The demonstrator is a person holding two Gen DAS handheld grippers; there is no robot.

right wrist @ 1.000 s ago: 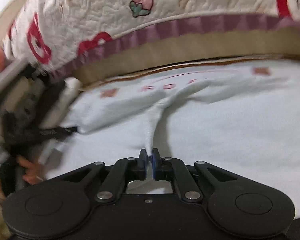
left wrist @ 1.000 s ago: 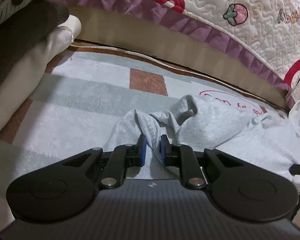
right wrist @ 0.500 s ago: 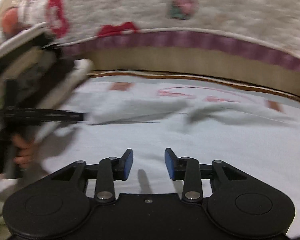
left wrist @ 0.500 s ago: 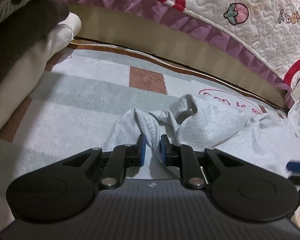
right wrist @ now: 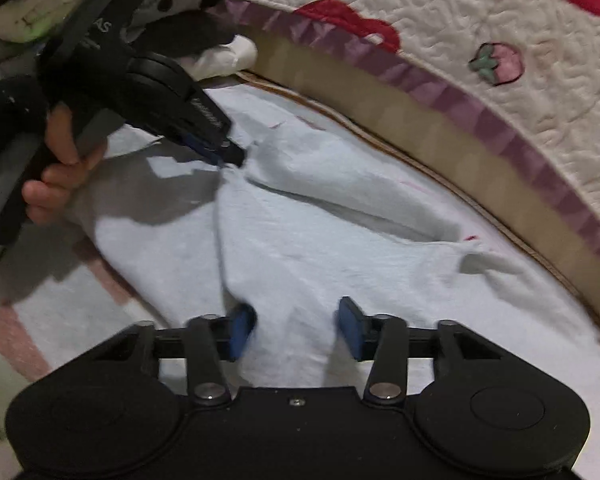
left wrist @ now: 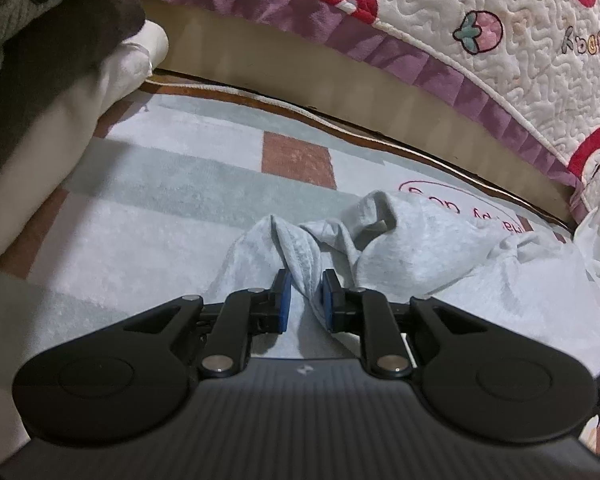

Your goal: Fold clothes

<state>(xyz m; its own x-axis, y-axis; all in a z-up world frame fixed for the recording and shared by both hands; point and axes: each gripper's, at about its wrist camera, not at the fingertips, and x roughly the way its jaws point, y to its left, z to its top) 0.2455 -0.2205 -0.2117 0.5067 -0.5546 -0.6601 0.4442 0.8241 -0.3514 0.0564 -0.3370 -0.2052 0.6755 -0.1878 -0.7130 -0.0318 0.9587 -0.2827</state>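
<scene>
A light grey garment [left wrist: 412, 252] lies rumpled on a checked rug, with pink lettering showing near its far edge. My left gripper [left wrist: 304, 300] is shut on a bunched fold of it. In the right wrist view the same grey garment [right wrist: 332, 220] spreads across the floor, and the left gripper [right wrist: 232, 156] pinches its far left corner, held by a person's hand [right wrist: 56, 176]. My right gripper [right wrist: 296, 328] hovers open just above the cloth, with nothing between its blue pads.
A quilted bed cover [left wrist: 480, 28] with red shapes and a purple border hangs over a beige mattress edge [left wrist: 300, 68] along the far side. A pile of dark and white clothes [left wrist: 40, 60] sits at the left. The rug [left wrist: 140, 208] has grey, white and brown squares.
My right gripper let go of the grey garment, opened wide, and swung its view left. The left gripper has stayed shut on its fold in the same place.
</scene>
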